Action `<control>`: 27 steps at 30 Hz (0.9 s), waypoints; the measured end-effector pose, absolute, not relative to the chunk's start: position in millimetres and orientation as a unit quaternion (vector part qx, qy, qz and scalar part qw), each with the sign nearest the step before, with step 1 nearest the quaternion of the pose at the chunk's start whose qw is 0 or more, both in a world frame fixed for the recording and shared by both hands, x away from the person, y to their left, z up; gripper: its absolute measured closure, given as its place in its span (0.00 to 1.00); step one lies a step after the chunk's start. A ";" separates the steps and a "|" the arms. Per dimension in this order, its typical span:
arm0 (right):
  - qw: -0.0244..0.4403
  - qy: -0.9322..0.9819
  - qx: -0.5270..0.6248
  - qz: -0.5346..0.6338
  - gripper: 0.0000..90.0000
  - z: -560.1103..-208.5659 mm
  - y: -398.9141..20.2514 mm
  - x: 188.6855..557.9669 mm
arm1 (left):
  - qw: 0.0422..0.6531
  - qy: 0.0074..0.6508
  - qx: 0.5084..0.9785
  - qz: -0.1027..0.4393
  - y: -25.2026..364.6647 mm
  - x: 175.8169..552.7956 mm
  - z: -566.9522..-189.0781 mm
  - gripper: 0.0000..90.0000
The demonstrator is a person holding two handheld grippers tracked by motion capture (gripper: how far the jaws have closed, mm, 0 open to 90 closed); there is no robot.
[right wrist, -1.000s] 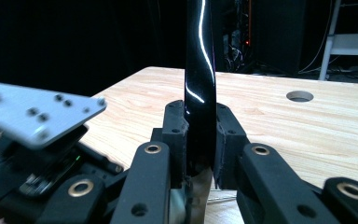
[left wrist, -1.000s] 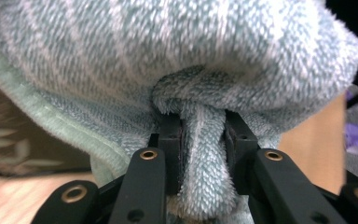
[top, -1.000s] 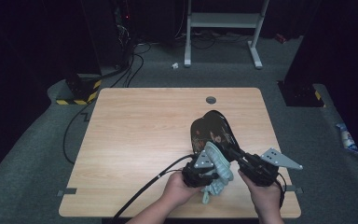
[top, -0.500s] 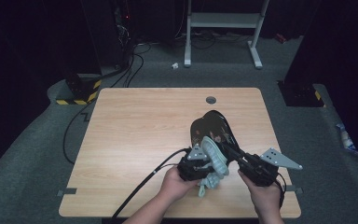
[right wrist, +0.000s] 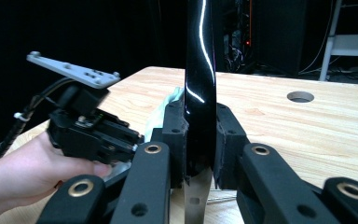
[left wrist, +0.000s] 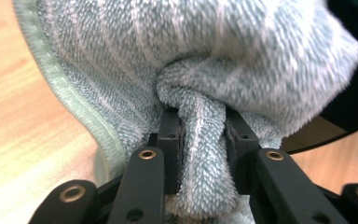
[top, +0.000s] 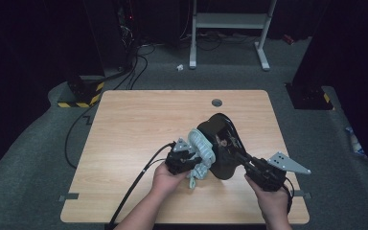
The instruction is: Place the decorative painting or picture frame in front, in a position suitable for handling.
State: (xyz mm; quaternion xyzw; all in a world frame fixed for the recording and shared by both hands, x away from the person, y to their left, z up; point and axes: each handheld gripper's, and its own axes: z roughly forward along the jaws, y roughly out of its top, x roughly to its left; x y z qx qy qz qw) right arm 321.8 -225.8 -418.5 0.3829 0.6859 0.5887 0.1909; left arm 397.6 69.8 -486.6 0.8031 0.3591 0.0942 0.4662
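A glossy black oval dish (top: 220, 132) stands tilted on edge above the wooden table (top: 124, 124). My right gripper (top: 237, 154) is shut on its near rim; in the right gripper view the pads clamp the thin black edge (right wrist: 200, 56) of the dish, with my right gripper (right wrist: 200, 135) at the bottom. My left gripper (top: 199, 155) is shut on a bunched grey-green terry cloth (top: 202, 143), which lies against the dish's left side. In the left gripper view a twisted fold of the cloth (left wrist: 214, 46) is pinched between the jaws of my left gripper (left wrist: 203, 126).
A round cable hole (top: 216, 102) sits near the table's far edge. A black cable (top: 134, 187) trails from the left gripper over the near edge. On the floor beyond are a white stand (top: 227, 28) and a yellow-black striped block (top: 79, 98).
My left gripper has carried the cloth leftward and a little away, from the dish's near lower side to its left edge. The right hand and the dish have stayed put.
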 end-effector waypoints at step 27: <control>0.190 0.684 0.386 0.589 0.84 -420.9 -226.4 320.2 | 0.481 0.376 0.778 0.145 117.9 364.4 -520.9 0.79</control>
